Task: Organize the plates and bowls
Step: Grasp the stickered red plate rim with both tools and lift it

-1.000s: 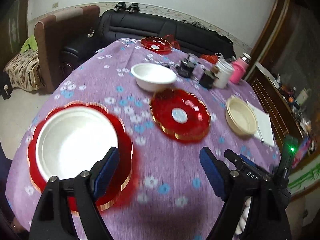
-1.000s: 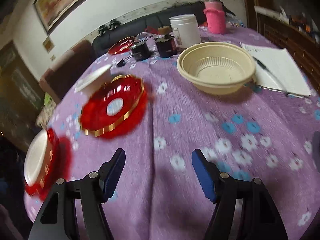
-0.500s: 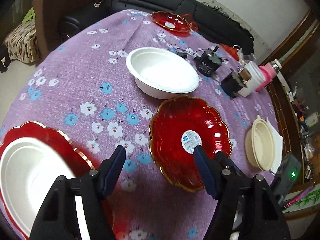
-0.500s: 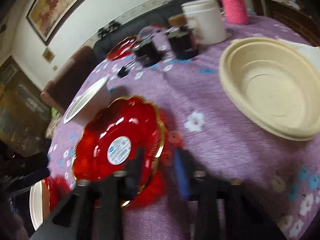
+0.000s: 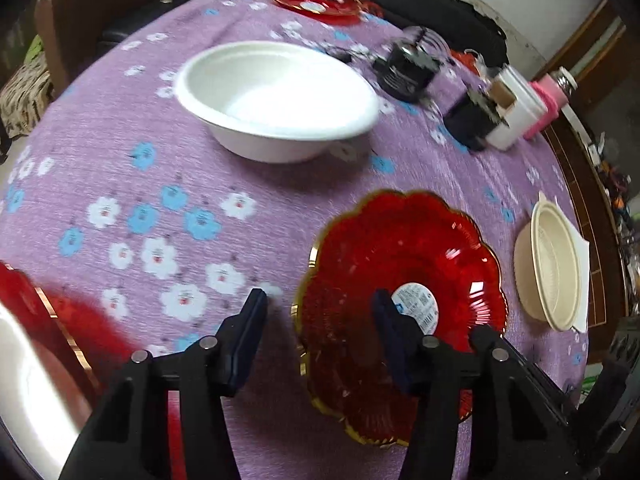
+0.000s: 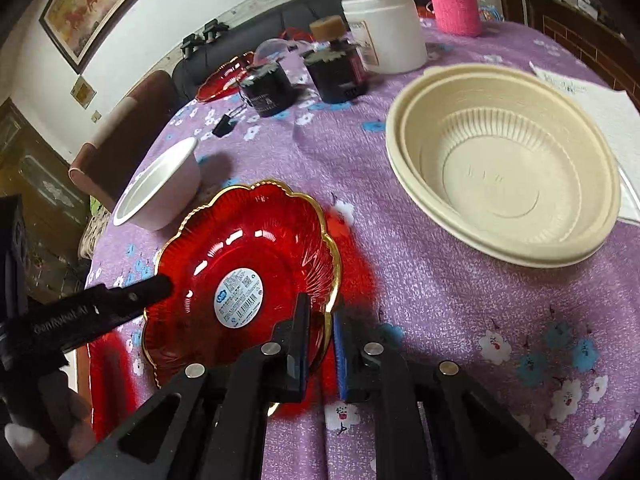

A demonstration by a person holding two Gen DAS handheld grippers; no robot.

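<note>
**A:** Right claw [image 6: 320, 334] is pinched on the near rim of the red plate [image 6: 240, 268], one finger over the lip, the other tucked underneath. That's the sensible place to bite a shallow scalloped dish: the edge is the only thin part on offer.

**B:** And the left claw [image 5: 320, 320]?

**A:** Spread wide, holding nothing. It straddles the plate's other edge, one finger over the glass near the centre label, the other out over the cloth (whether either pad touches, I can't tell). My guess is it's there to steady or take a second grip.

**B:** Is the plate off the counter [image 6: 440, 320]?

**A:** Looks tipped up a little on the gripped side in the right view, but I wouldn't swear it's clear of the cloth.

**B:** Where might it go?

**A:** At the left view's lower-left corner there's another red plate [image 5: 24, 296] with something white on it, blurred. Stacking there seems likely. The white bowl [image 5: 276, 96] sits just beyond, and the cream bowl [image 6: 504, 168] lies well apart to the right, both loose on the cloth.

**B:** Risks?

**A:** Slick glass, narrow bite. It could pivot in the fingers if lifted fast.
</note>
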